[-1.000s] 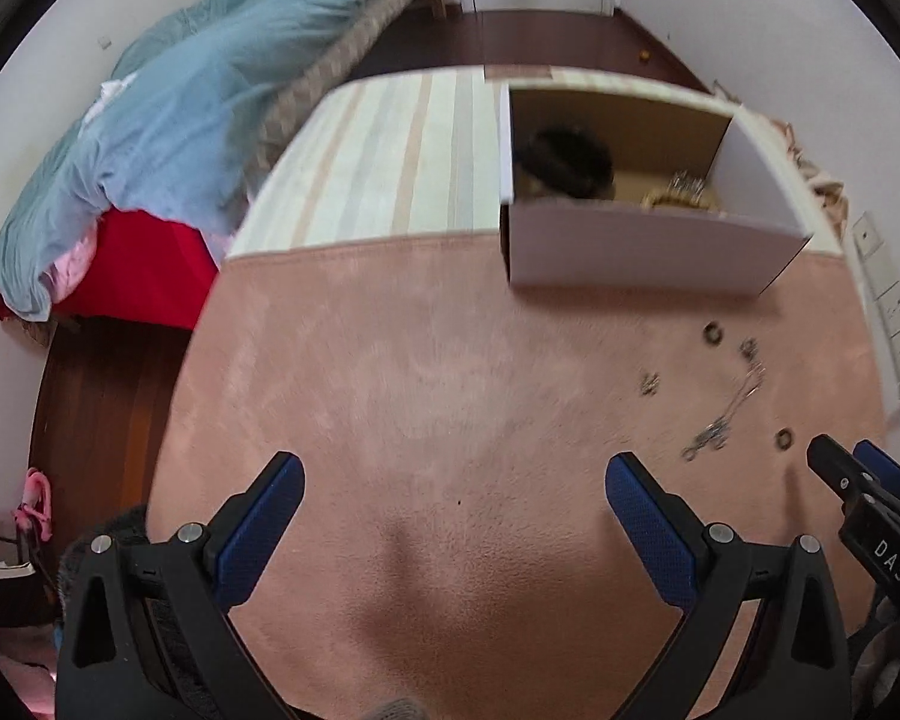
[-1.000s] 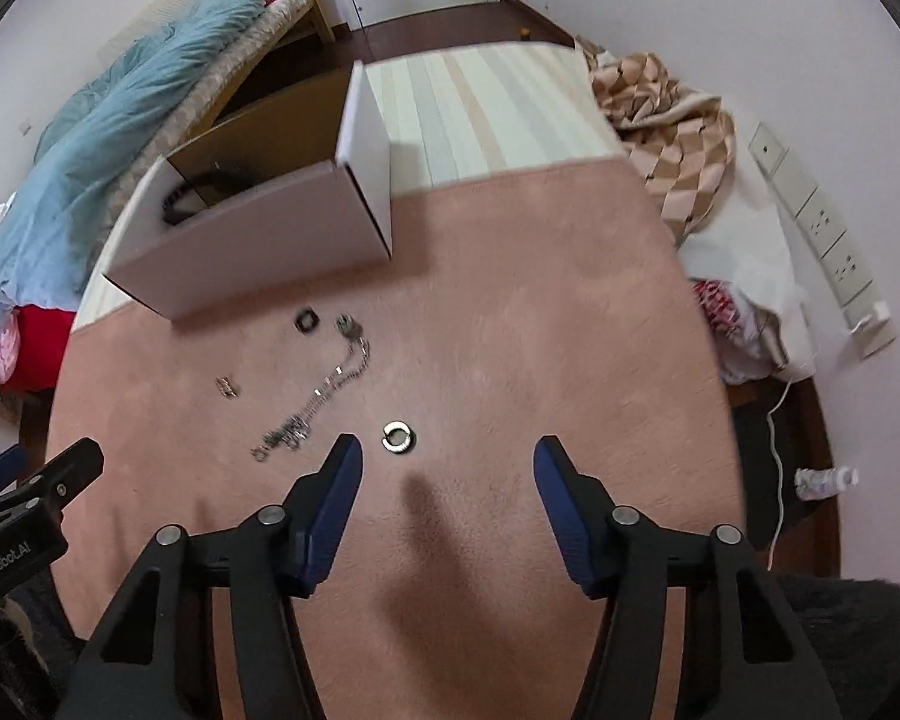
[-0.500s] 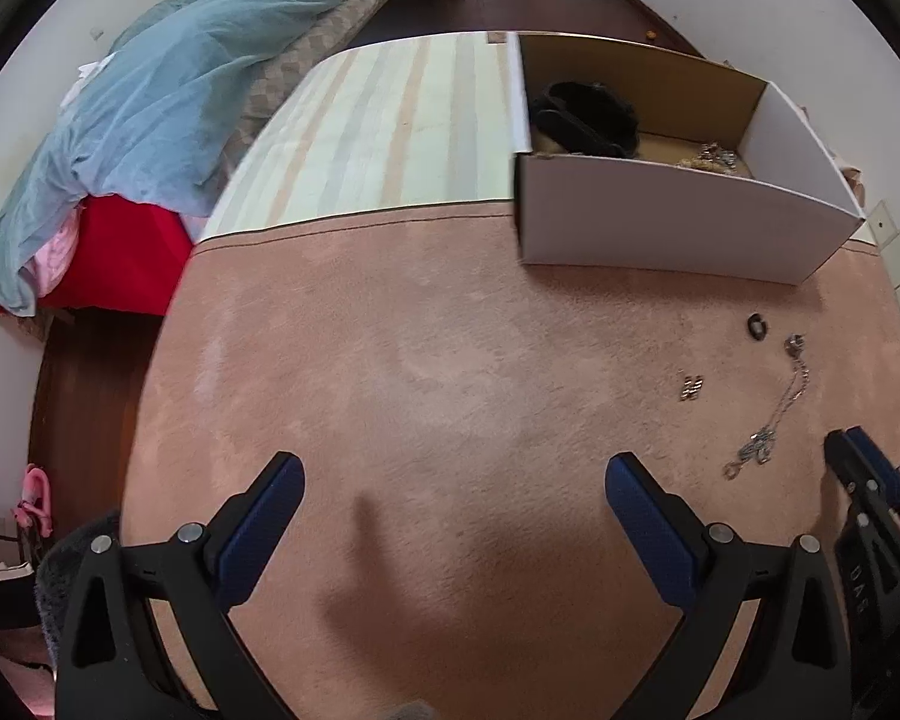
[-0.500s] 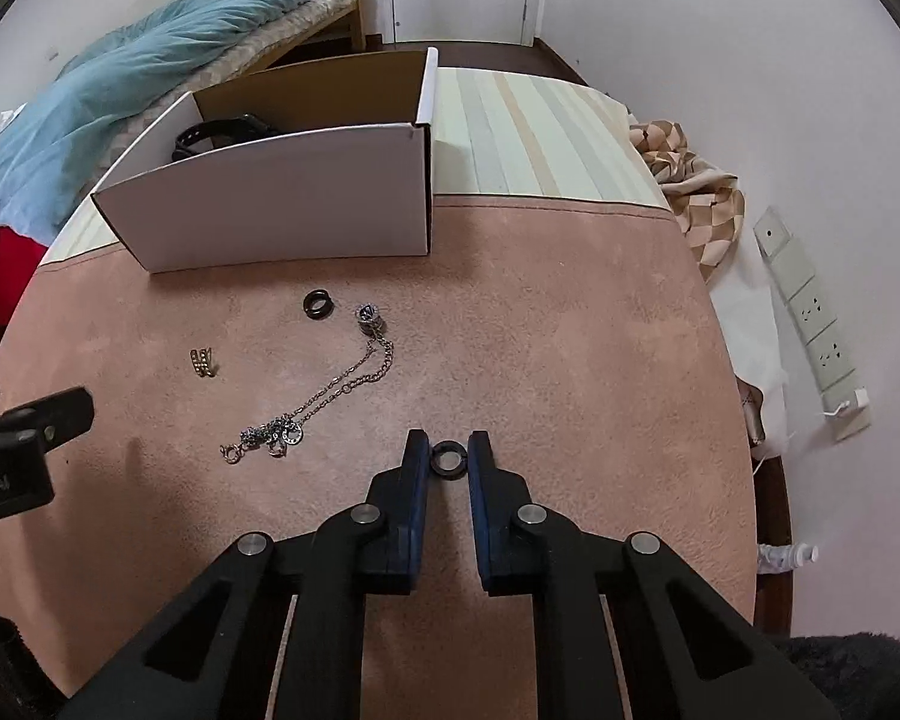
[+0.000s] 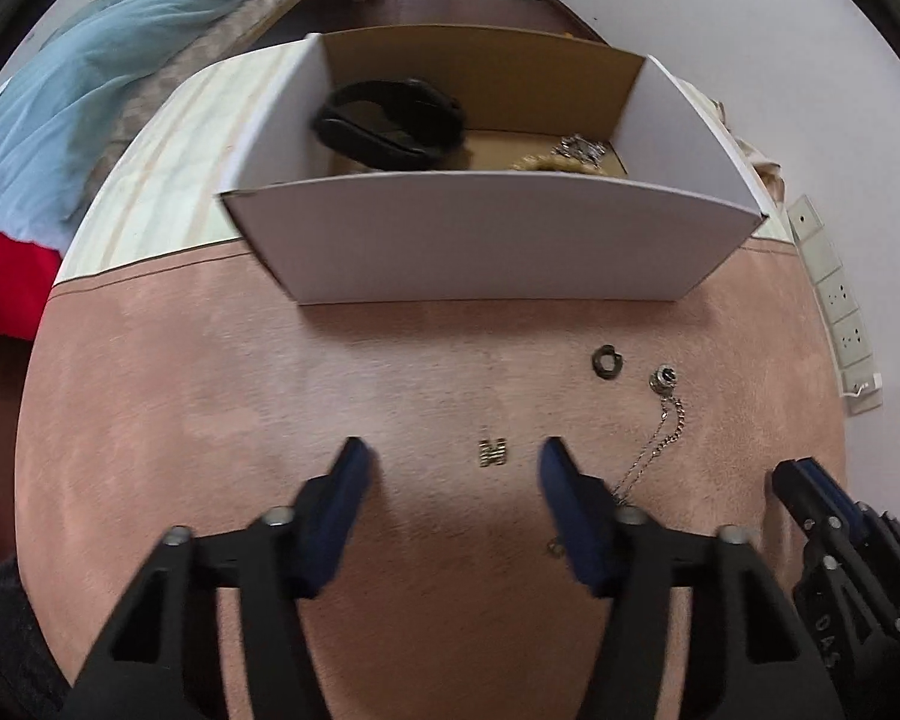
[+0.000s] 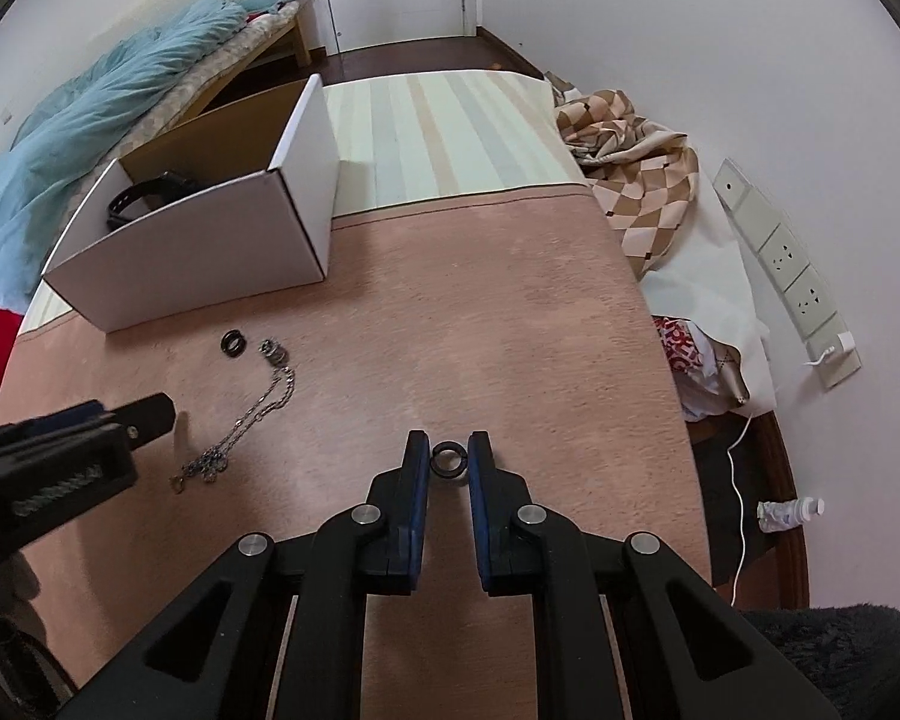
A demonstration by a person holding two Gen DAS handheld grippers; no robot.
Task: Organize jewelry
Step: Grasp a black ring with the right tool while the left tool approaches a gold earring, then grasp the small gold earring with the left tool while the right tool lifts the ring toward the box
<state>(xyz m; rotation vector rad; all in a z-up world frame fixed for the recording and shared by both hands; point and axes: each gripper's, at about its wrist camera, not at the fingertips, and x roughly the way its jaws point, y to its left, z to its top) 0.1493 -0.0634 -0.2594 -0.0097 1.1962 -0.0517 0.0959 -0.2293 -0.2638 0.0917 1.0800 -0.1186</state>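
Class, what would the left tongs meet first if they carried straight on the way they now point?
Probably the small gold earring, lying on the pink mat between the closing left tongs; depth is hard to judge.

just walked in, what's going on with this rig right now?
A person with a gripper in each hand is sorting jewelry on a pink mat into a white box. The right gripper is shut on a dark ring. The left gripper has its jaws closing around a small gold piece, not yet touching it. Another black ring and a chain necklace lie loose on the mat.
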